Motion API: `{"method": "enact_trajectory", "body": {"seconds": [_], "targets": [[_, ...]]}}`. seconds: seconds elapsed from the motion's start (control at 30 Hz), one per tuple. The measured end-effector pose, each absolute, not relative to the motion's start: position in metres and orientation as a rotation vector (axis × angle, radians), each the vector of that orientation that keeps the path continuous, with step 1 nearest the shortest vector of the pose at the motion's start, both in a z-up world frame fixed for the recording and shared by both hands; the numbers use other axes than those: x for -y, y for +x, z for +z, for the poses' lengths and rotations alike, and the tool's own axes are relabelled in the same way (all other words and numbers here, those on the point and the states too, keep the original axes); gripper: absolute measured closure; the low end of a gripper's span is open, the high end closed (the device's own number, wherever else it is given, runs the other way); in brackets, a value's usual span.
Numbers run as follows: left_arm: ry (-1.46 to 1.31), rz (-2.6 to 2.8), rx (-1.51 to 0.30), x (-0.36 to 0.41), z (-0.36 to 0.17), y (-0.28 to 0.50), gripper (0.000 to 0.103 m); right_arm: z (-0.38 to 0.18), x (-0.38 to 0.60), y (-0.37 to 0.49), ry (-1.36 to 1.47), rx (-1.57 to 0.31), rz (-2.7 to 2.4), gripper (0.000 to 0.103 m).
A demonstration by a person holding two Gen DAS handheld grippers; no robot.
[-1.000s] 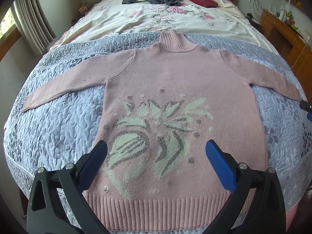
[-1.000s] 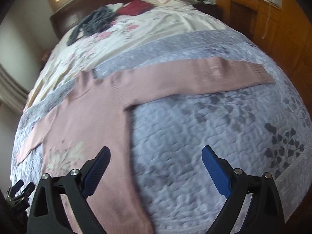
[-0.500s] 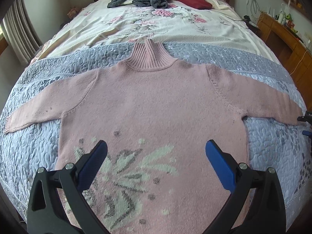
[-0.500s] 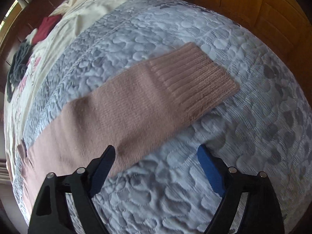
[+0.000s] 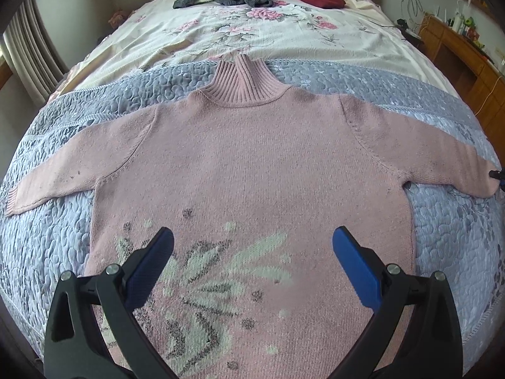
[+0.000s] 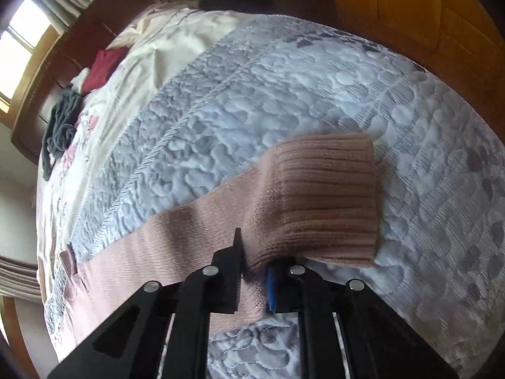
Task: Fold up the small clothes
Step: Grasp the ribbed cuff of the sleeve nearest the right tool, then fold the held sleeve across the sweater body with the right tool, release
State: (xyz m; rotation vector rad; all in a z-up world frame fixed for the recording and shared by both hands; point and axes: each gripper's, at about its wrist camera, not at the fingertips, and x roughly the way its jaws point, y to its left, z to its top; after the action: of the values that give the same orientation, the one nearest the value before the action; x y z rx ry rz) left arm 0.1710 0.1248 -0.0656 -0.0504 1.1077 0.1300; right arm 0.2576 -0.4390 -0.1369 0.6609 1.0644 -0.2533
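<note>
Pink sweater (image 5: 252, 164) lies flat on the bed (image 5: 442, 252), sleeves out sideways. Right hand-held gripper (image 6: 254, 271) pinches the right cuff (image 6: 328, 202); left hand-held gripper (image 5: 252, 252), spread wide, hovers over the chest.

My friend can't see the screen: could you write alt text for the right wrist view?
The right hand-held gripper is shut on the ribbed cuff of a pink sweater's sleeve, bunching it above a grey-blue quilted bedspread. Dark clothes lie far off near the headboard.
</note>
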Motion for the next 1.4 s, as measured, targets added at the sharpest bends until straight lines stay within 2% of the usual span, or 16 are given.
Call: {"method": "enact_trajectory", "body": {"seconds": [0.27, 0.5, 0.9, 1.07, 1.23, 1.3, 1.37, 1.4], "targets": [[-0.082, 0.187, -1.119, -0.161, -0.068, 0.153, 0.003, -0.086, 0.330, 0.259, 0.608, -0.998, 0.026, 0.091], [-0.101, 0.222, -1.114, -0.190, -0.063, 0.140, 0.003, -0.065, 0.209, 0.278, 0.498, -1.012, 0.207, 0.091], [-0.146, 0.226, -1.110, -0.223, -0.062, 0.135, 0.003, -0.095, 0.074, 0.288, 0.332, -1.100, 0.353, 0.091], [-0.164, 0.209, -1.129, -0.226, -0.067, 0.140, 0.003, -0.124, 0.029, 0.286, 0.256, -1.164, 0.382, 0.090], [-0.175, 0.169, -1.144, -0.218, -0.068, 0.151, 0.003, -0.152, 0.017, 0.277, 0.206, -1.240, 0.424, 0.074], [-0.170, 0.148, -1.144, -0.211, -0.068, 0.158, 0.003, -0.147, 0.027, 0.267, 0.219, -1.227, 0.457, 0.070], [-0.168, 0.124, -1.150, -0.201, -0.070, 0.166, 0.003, -0.136, 0.043, 0.257, 0.231, -1.209, 0.474, 0.059], [-0.171, 0.109, -1.155, -0.195, -0.071, 0.171, 0.003, -0.130, 0.050, 0.252, 0.231, -1.199, 0.482, 0.058]]}}
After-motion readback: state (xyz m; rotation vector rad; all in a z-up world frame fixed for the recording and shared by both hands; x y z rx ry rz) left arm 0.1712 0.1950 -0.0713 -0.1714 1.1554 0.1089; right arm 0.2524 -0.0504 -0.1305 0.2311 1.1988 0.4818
